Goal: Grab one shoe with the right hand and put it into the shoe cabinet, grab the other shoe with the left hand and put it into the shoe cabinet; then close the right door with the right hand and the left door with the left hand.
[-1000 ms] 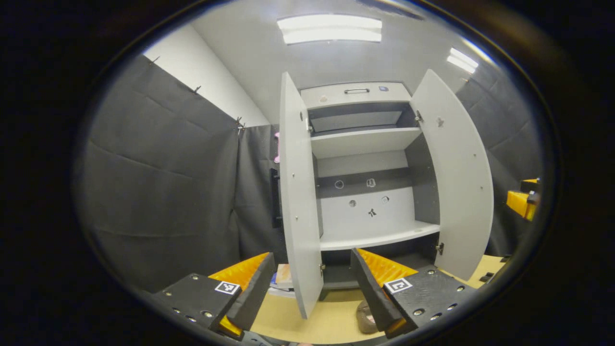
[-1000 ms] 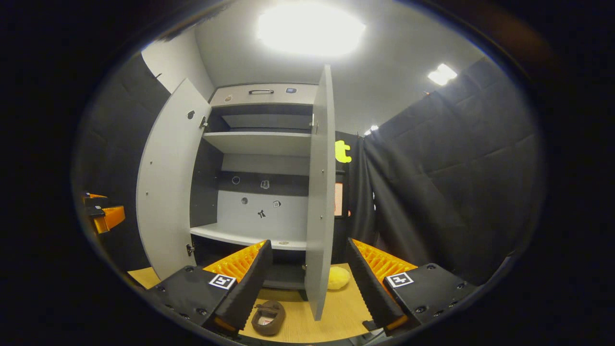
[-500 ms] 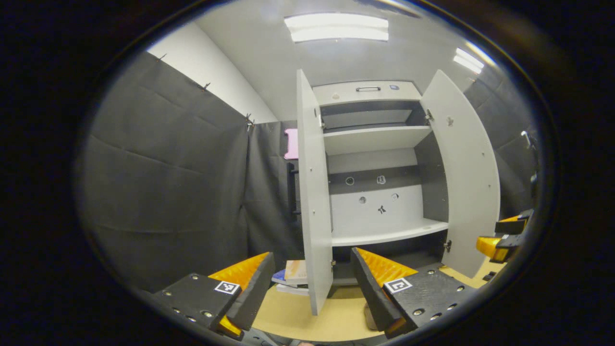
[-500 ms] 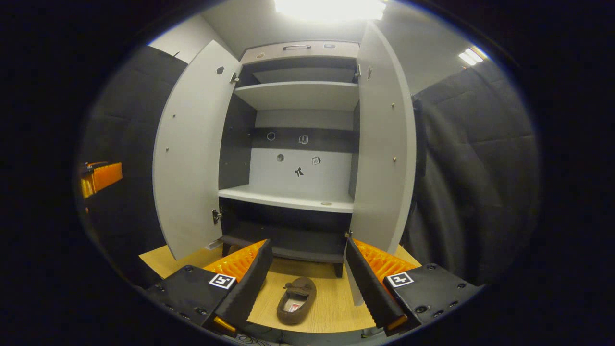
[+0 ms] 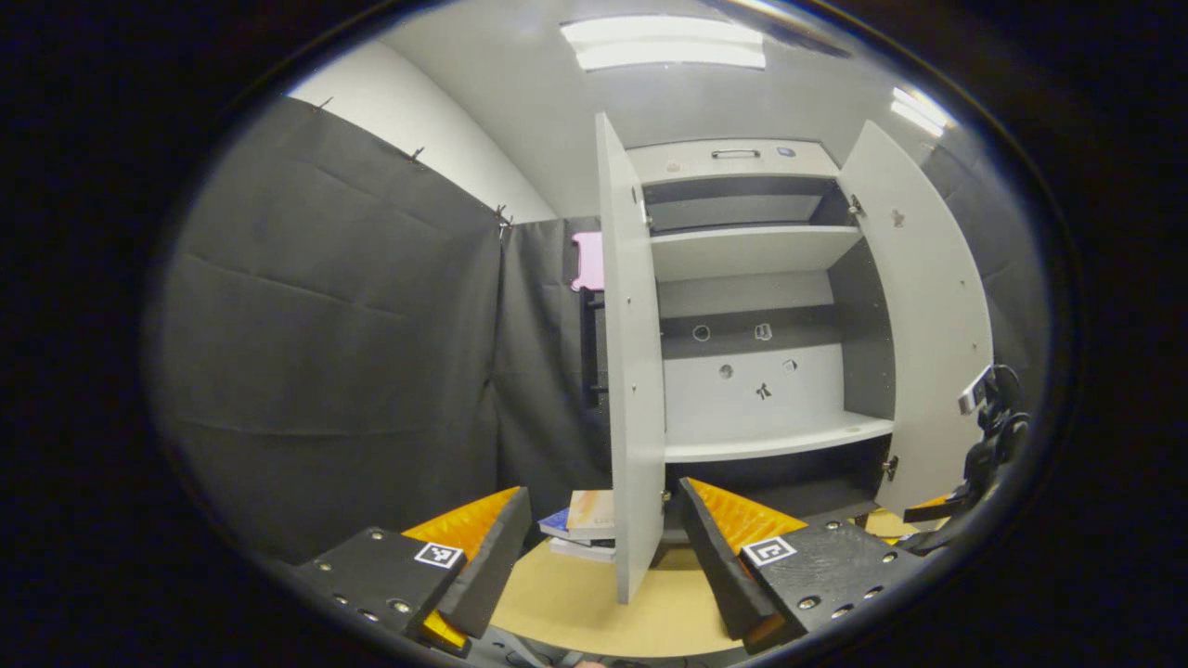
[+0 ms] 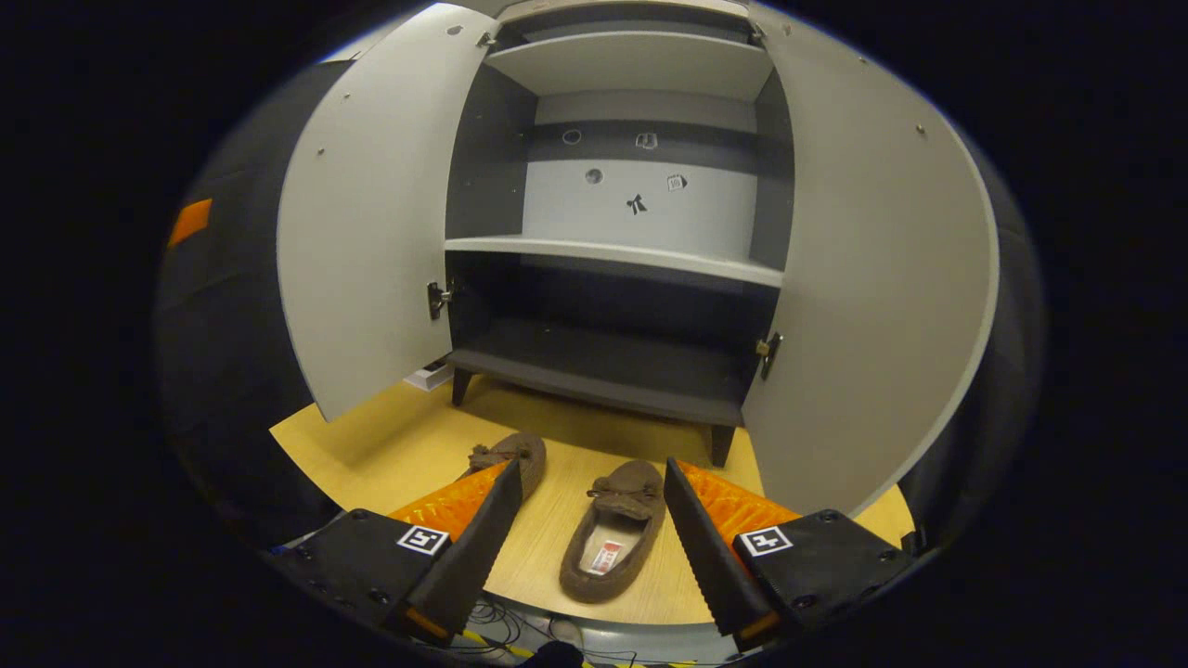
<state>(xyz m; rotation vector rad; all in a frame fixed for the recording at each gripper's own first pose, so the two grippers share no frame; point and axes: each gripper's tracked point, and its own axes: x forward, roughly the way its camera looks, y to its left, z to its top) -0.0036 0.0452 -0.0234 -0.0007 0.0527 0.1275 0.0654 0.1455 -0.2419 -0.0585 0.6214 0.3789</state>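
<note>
While both grey cabinet doors [image 6: 371, 204] stand wide, we hover.
Our right gripper [image 6: 587, 538], fingers apart, frames one brown suede slipper [image 6: 613, 543]; our left gripper [image 5: 599, 557] gapes too.

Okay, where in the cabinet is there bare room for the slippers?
The dark bottom shelf is bare between both open doors, and so is the white shelf above it. The floor in front is crowded: two slippers lie there, one between the open right gripper fingers.

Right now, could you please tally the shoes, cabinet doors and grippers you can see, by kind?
Brown shoes: 2, right one, left one, both on the floor.
Open cabinet doors: 2, left, right.
Grippers: 2, left gripper, right gripper, both open.
Total: 6.
</note>
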